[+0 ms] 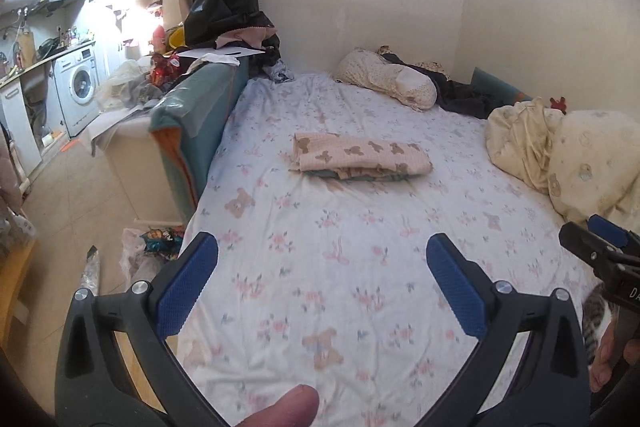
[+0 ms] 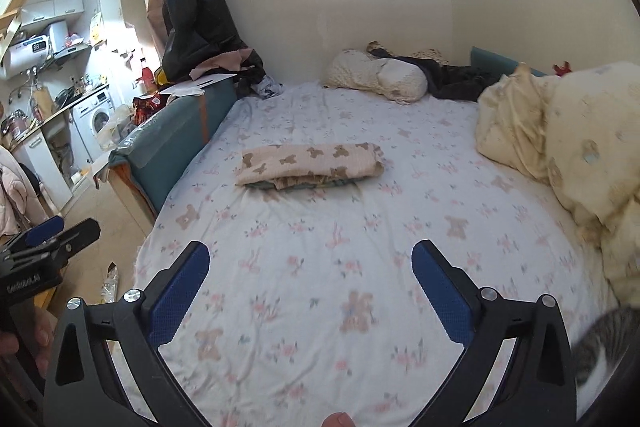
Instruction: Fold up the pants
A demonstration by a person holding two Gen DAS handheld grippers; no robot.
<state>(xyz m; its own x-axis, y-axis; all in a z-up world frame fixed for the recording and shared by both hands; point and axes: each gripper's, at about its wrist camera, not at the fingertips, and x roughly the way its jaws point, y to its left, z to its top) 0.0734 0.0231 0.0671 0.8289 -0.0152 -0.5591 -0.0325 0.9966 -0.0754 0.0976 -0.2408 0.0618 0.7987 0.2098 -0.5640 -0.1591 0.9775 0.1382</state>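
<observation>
Both claws wide open and empty, pants lie folded mid-bed
Left to right: left gripper [image 1: 322,255] has jaws fully spread, nothing between the pads; pants [image 1: 362,157] sit as a flat bear-print stack on the floral bed sheet [image 1: 360,287], well apart from both tools; right gripper [image 2: 310,263] is likewise spread and empty. Fabric looks soft, light and limp, so layers would likely slide if lifted by one edge; I'd pinch through all layers at the two near corners, one claw each
</observation>
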